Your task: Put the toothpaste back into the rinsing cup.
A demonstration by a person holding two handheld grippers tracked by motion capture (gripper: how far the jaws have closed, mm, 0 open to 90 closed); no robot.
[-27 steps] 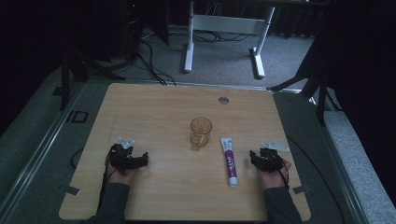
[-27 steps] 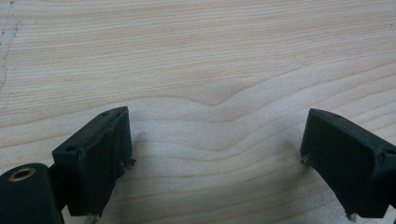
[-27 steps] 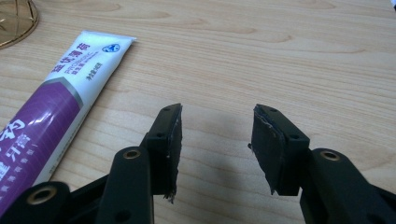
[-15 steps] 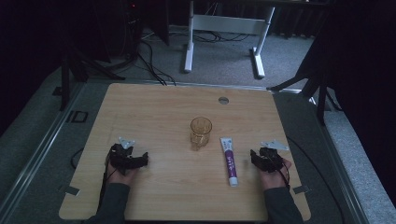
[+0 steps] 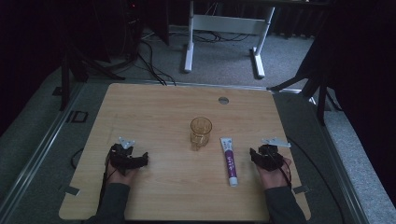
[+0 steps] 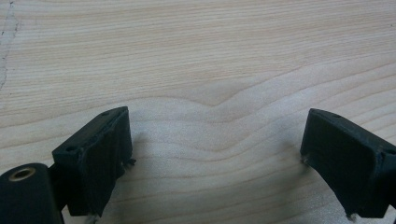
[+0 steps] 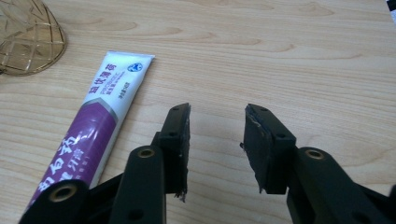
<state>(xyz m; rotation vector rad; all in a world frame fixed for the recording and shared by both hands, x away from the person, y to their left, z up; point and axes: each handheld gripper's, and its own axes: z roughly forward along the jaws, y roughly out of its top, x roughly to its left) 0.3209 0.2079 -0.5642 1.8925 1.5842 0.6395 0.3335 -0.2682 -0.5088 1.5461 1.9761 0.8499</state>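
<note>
An amber glass cup (image 5: pixel 201 132) stands upright near the middle of the wooden table (image 5: pixel 163 112). Just to its right lies a white and purple toothpaste tube (image 5: pixel 229 160), cap toward the near edge. My left gripper (image 5: pixel 142 159) rests low at the front left, and its jaws stand wide open over bare wood (image 6: pixel 215 135). At the front right, my right gripper (image 5: pixel 253 155) is open with nothing between its jaws (image 7: pixel 217 112). The tube (image 7: pixel 98 130) lies just left of it, apart from the fingers. The cup's base (image 7: pixel 28 37) shows at the upper left.
A round metal grommet (image 5: pixel 223 100) sits near the table's far edge. Beyond the table stand a white desk frame (image 5: pixel 224 37) and dark stands on grey carpet, with cables on the floor. A person's hands and sleeves come in from the near edge.
</note>
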